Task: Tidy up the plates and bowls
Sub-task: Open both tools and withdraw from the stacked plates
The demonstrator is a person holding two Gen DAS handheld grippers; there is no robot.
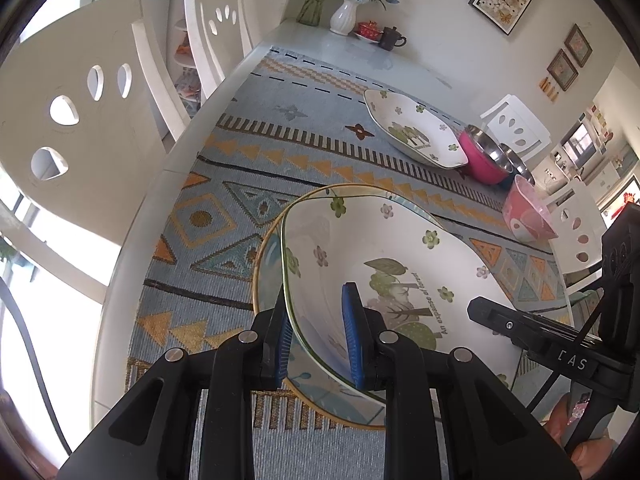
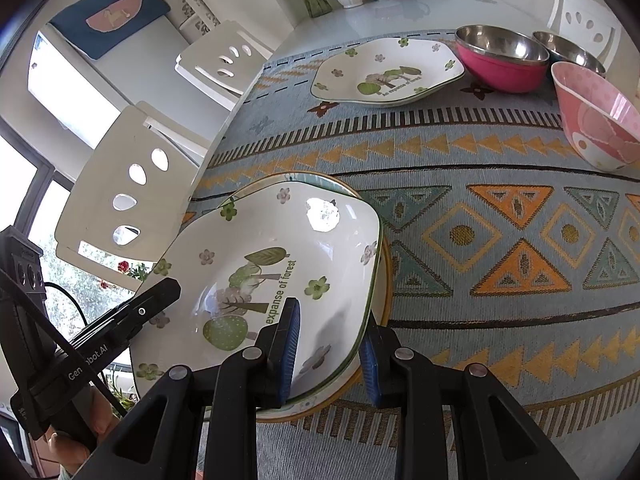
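I have both tools on the same white forest plate (image 2: 276,264), one at each side of its rim. My left hand-held gripper (image 1: 320,336) pinches the left edge, one blue pad inside the dish and one outside; my right hand-held gripper (image 2: 330,350) pinches the right edge the same way. Two grips make sense to me here — the dish is wide, glazed and slippery, so holding opposite sides keeps it level.

The plate sits over a gold-rimmed plate (image 2: 384,264) at the near left of the bench (image 2: 360,12); whether it rests on it or hangs just above, I cannot tell. I judge I am stacking like with like. A matching forest plate (image 2: 388,70) lies at the far side on the patterned cloth (image 2: 500,248), with a pink steel bowl (image 2: 500,60), a second steel bowl (image 2: 568,50) and a pink patterned bowl (image 2: 600,120) to its right — bowls grouped apart from plates.

Printed on the dish: "An expanse of forest". The other tool's body reads "Gen…bot.AI", partly hidden
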